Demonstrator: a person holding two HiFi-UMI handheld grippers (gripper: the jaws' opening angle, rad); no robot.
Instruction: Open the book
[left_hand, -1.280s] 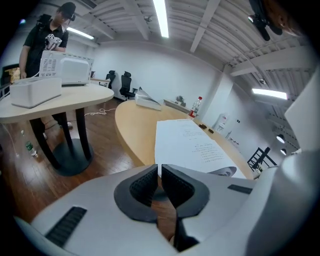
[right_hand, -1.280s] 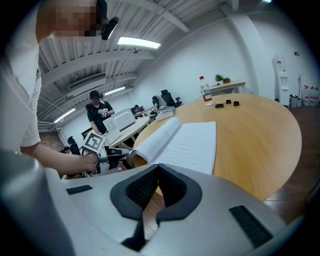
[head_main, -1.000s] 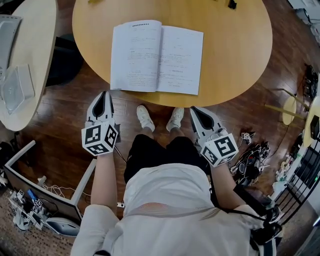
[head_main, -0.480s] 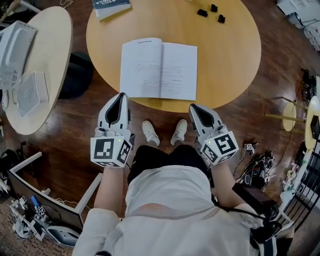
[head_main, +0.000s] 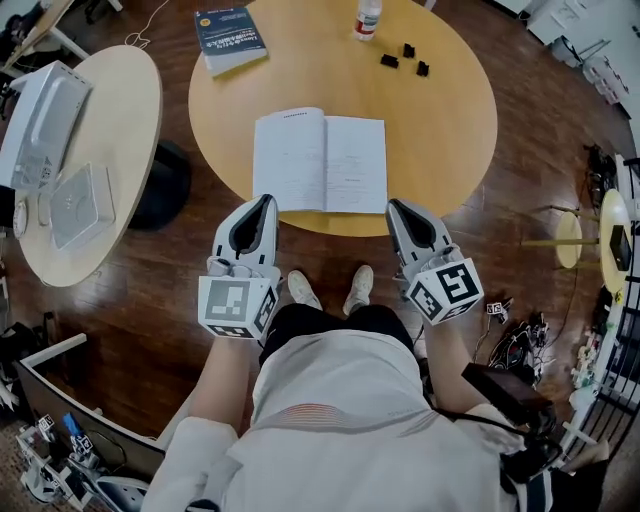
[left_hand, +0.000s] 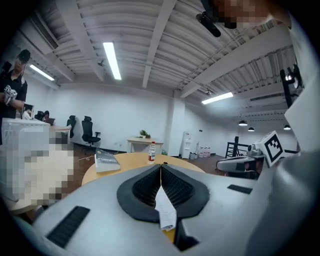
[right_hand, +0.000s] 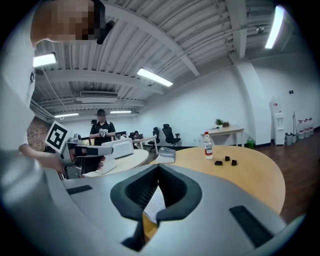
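Observation:
The book (head_main: 320, 163) lies open and flat on the round wooden table (head_main: 450, 120), near its front edge, with two white printed pages showing. My left gripper (head_main: 265, 201) hovers just short of the book's lower left corner, jaws shut and empty. Off the lower right corner my right gripper (head_main: 397, 206) is held the same way, shut with nothing in it. In the left gripper view the closed jaws (left_hand: 161, 167) point level across the table, and a strip of page (left_hand: 165, 212) shows below them. The right gripper view shows its jaws (right_hand: 158, 166) closed too.
A closed blue book (head_main: 231, 40), a bottle (head_main: 367, 18) and small black pieces (head_main: 402, 58) sit at the table's far side. A second table (head_main: 125, 150) with white boxes (head_main: 45, 110) stands left. Cables (head_main: 515, 345) clutter the floor on the right. My shoes (head_main: 330, 288) are under the table edge.
Both grippers have risen from beside my knees to the table's near edge, level with the book's lower corners. The view has pulled back, showing more of the table. The book stays open.

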